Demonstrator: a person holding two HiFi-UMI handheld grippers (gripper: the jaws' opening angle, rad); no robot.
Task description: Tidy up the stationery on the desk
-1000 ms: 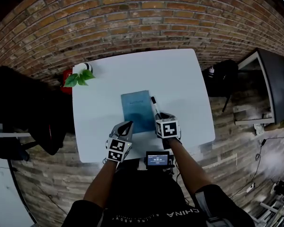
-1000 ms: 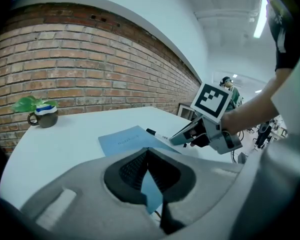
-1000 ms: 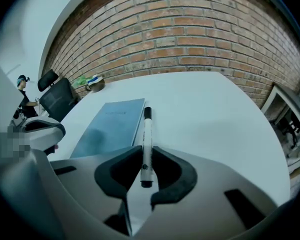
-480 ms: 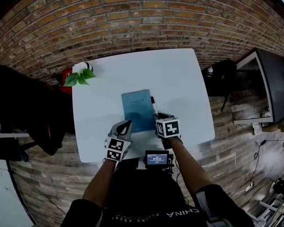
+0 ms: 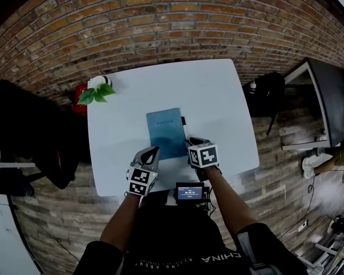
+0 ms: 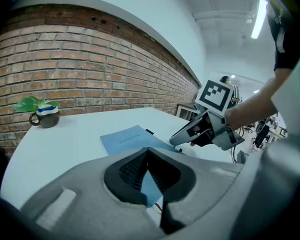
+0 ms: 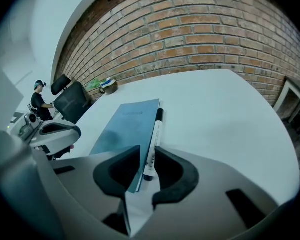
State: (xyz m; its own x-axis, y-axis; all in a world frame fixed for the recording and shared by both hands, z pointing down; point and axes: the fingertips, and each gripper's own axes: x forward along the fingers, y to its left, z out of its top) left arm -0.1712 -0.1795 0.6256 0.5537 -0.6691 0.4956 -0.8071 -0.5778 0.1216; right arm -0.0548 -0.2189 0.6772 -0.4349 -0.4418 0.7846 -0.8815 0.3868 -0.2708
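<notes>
A small leafy green plant in a dark mug (image 5: pixel 95 92) stands on the white rectangular table (image 5: pixel 218 96), well to the far left of the thin blue paper-covered notebook (image 5: pixel 165 132). The left gripper (image 5: pixel 154 150) has its jaws pressed together at the notebook's near left corner; whether they pinch the cover cannot be told. The notebook lies flat in the table's middle. A white marker pen with a black cap (image 7: pixel 154 136) lies along the notebook's right edge, touching it. At the notebook's near right corner, the right gripper (image 7: pixel 147 165) has just been opening its jaws; they stand moderately apart, with the marker's near end and the notebook's edge between them, unpressed.
</notes>
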